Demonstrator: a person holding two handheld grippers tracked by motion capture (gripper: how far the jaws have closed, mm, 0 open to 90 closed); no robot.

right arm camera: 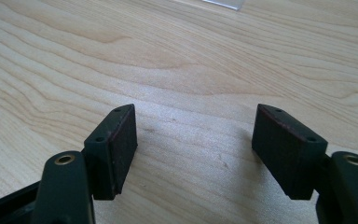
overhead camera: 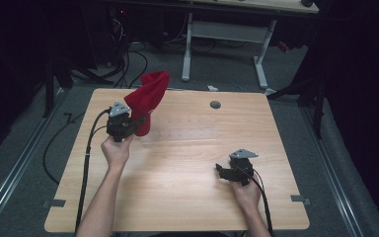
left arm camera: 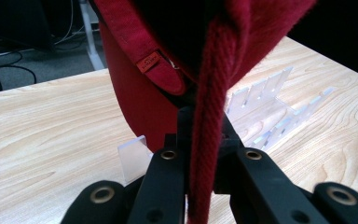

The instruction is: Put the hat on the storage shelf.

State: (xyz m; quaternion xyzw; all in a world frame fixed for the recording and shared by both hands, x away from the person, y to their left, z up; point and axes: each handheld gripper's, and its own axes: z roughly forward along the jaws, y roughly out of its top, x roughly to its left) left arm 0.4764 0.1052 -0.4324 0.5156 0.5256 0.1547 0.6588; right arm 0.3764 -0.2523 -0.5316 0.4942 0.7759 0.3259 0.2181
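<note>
A red fabric item [overhead camera: 148, 96] with a small sewn label [left arm camera: 149, 61] hangs above the far left of the wooden table [overhead camera: 187, 163], its lower end close to the tabletop. My left gripper [overhead camera: 134, 123] is shut on the item's red woven strap [left arm camera: 209, 116], which runs straight down between the closed jaws [left arm camera: 200, 140]. Near the table's front right, my right gripper [overhead camera: 225, 172] is held low over bare wood. It is open, with nothing between its pads [right arm camera: 121, 140].
A clear acrylic slotted rack [left arm camera: 270, 109] stands on the table just behind the red item, with a small clear plate [left arm camera: 133, 158] at its near side. A round grommet [overhead camera: 215, 104] sits near the far edge. Cables and a white desk frame [overhead camera: 227, 32] lie beyond.
</note>
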